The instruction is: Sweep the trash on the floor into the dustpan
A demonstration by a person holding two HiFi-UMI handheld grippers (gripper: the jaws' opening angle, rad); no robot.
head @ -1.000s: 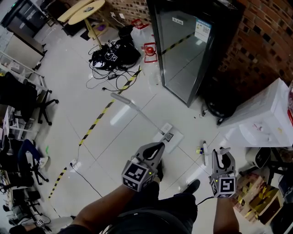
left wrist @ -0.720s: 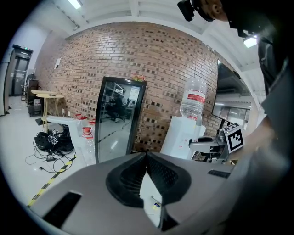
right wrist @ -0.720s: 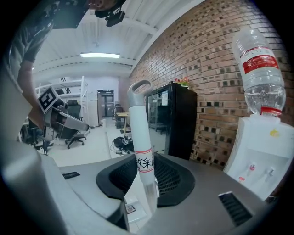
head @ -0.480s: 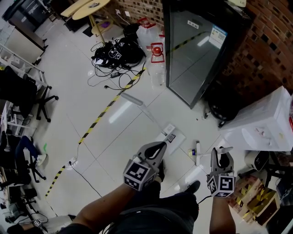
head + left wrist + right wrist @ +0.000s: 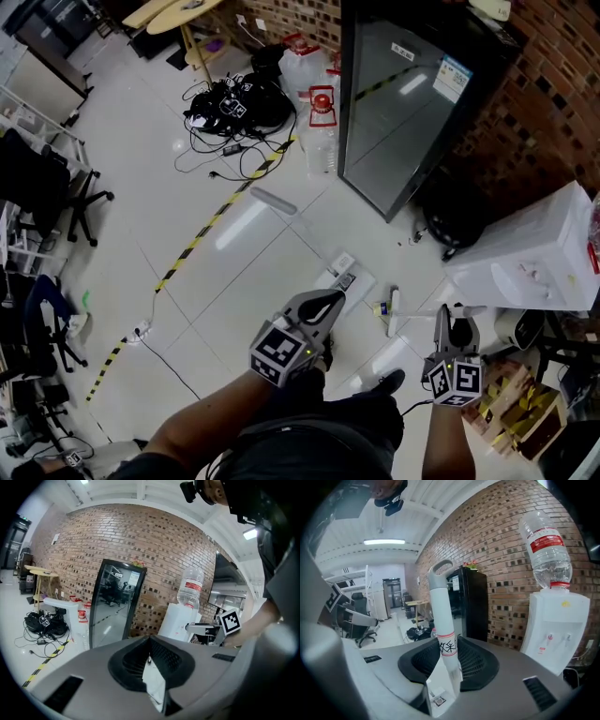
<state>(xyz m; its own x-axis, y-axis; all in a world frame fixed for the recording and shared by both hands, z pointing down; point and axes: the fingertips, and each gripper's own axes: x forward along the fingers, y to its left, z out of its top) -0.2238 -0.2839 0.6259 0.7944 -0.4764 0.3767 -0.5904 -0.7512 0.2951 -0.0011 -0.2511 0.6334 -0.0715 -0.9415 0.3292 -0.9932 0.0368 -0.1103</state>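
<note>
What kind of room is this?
Probably an office or a workshop. There are office chairs on wheels, a water dispenser by a brick wall, and a tangle of cables on the white floor.

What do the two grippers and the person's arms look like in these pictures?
Both the left gripper and the right gripper have grey bodies with dark, ribbed pads inside each claw. Each carries a cube with black-and-white square markers. The forearms are bare; no sleeve shows on them.
</note>
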